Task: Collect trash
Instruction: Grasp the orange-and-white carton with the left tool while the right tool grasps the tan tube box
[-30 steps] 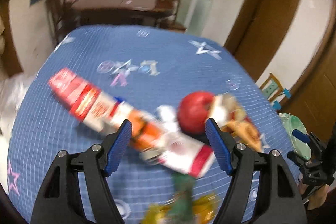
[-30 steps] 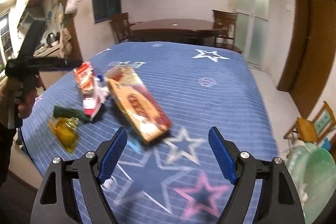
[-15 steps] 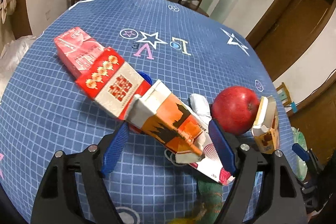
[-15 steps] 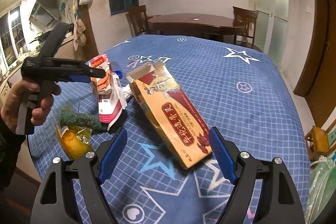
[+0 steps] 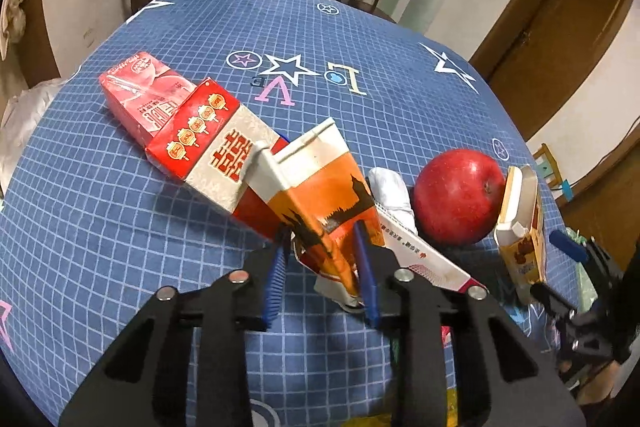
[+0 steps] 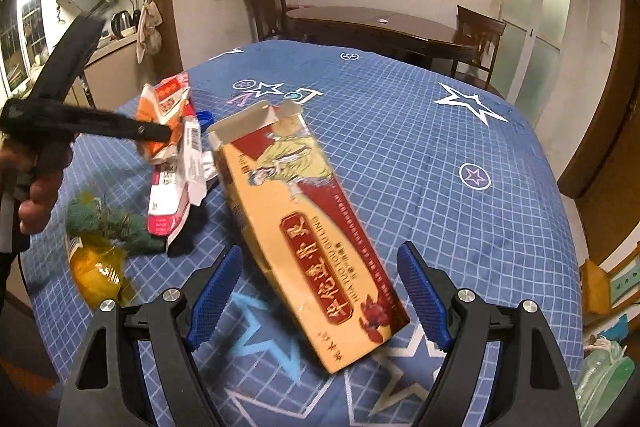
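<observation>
On the blue star-pattern tablecloth (image 5: 80,227) lies a heap of empty cartons. My left gripper (image 5: 322,263) is closing its jaws, and the blue pads press the crumpled near end of the orange carton (image 5: 320,187). In the right wrist view the same gripper (image 6: 160,133) bites that orange carton (image 6: 160,107). My right gripper (image 6: 320,291) stands open, its fingers astride the near end of a long yellow-and-red box (image 6: 304,227) without touching it.
A red-and-white lantern box (image 5: 208,143) and a red pack (image 5: 140,95) lie behind the orange carton. A red apple (image 5: 456,197) sits to its right. A yellow wrapper (image 6: 96,267) and green scrap (image 6: 108,223) lie near the table's left edge. Wooden table and chairs stand beyond.
The left jaws have narrowed from wide apart onto the orange carton's end. The right gripper has come nearer to the long yellow-and-red box, which now fills more of its view.
</observation>
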Demonstrator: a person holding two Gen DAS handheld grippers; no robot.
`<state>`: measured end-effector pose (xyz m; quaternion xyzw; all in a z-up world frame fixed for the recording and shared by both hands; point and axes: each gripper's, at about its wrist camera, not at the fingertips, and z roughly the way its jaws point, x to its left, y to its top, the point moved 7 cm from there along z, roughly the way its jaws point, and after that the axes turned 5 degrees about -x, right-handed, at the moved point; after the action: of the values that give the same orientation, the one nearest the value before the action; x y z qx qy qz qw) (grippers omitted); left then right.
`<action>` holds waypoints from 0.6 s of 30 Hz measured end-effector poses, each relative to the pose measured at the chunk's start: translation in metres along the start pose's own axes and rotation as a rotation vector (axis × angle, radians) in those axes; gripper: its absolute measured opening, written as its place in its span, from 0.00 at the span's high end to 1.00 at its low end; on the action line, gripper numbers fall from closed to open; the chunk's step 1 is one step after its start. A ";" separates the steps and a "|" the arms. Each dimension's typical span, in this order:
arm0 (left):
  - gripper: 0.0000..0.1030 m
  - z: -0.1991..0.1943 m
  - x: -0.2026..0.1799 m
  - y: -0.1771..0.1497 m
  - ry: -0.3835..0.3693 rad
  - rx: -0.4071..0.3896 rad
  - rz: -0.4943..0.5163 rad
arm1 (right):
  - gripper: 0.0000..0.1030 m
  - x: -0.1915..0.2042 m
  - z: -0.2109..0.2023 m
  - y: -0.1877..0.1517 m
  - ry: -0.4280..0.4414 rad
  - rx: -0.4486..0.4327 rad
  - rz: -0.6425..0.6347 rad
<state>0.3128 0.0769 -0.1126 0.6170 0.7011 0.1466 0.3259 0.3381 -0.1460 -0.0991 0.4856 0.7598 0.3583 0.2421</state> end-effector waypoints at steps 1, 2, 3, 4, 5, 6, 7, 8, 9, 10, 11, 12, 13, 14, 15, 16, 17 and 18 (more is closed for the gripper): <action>0.76 -0.002 0.001 -0.001 -0.001 -0.005 0.001 | 0.22 -0.001 0.001 0.001 0.002 -0.001 0.005; 0.77 -0.003 0.002 -0.001 -0.003 -0.008 0.001 | 0.22 -0.001 0.003 0.001 0.004 -0.002 0.008; 0.79 -0.004 0.004 -0.001 -0.007 -0.011 -0.002 | 0.22 0.001 0.004 0.001 0.009 -0.001 0.007; 0.79 -0.005 0.005 -0.001 -0.010 -0.013 -0.006 | 0.22 0.002 0.005 0.000 0.010 0.000 0.005; 0.80 -0.006 0.007 -0.001 -0.010 -0.016 -0.007 | 0.22 0.003 0.006 0.000 0.012 0.003 0.000; 0.80 -0.006 0.007 -0.001 -0.014 -0.015 -0.008 | 0.22 0.005 0.008 -0.001 0.013 0.006 -0.005; 0.80 -0.005 0.007 -0.001 -0.017 -0.014 -0.009 | 0.22 0.005 0.009 0.000 0.010 0.007 -0.009; 0.80 -0.005 0.008 -0.001 -0.020 -0.011 -0.011 | 0.22 0.006 0.009 0.000 0.011 0.008 -0.013; 0.80 -0.004 0.009 -0.002 -0.021 -0.007 -0.015 | 0.22 0.006 0.010 0.002 0.010 0.009 -0.018; 0.80 -0.003 0.010 -0.001 -0.021 -0.005 -0.020 | 0.22 0.007 0.012 0.003 0.007 0.009 -0.025; 0.80 -0.003 0.012 -0.001 -0.016 -0.008 -0.022 | 0.22 0.007 0.013 0.006 0.001 0.009 -0.036; 0.80 -0.002 0.011 0.001 -0.011 -0.010 -0.021 | 0.21 0.008 0.014 0.008 -0.003 0.009 -0.045; 0.80 -0.001 0.010 0.002 -0.007 -0.011 -0.018 | 0.19 0.008 0.016 0.011 -0.009 0.010 -0.060; 0.80 -0.001 0.009 0.003 -0.007 -0.011 -0.013 | 0.18 0.008 0.020 0.014 -0.019 0.017 -0.075; 0.80 0.000 0.008 0.003 -0.008 -0.010 -0.008 | 0.15 0.008 0.025 0.015 -0.026 0.031 -0.093; 0.80 0.000 0.006 0.001 -0.008 -0.010 -0.002 | 0.15 0.008 0.028 0.015 -0.025 0.041 -0.103; 0.80 0.000 0.005 0.002 -0.006 -0.011 0.005 | 0.15 0.010 0.031 0.015 -0.027 0.052 -0.113; 0.80 0.000 0.003 0.002 -0.003 -0.013 0.014 | 0.15 0.010 0.035 0.015 -0.036 0.066 -0.124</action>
<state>0.3142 0.0800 -0.1119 0.6198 0.6954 0.1524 0.3302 0.3675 -0.1215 -0.1099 0.4515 0.7954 0.3085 0.2612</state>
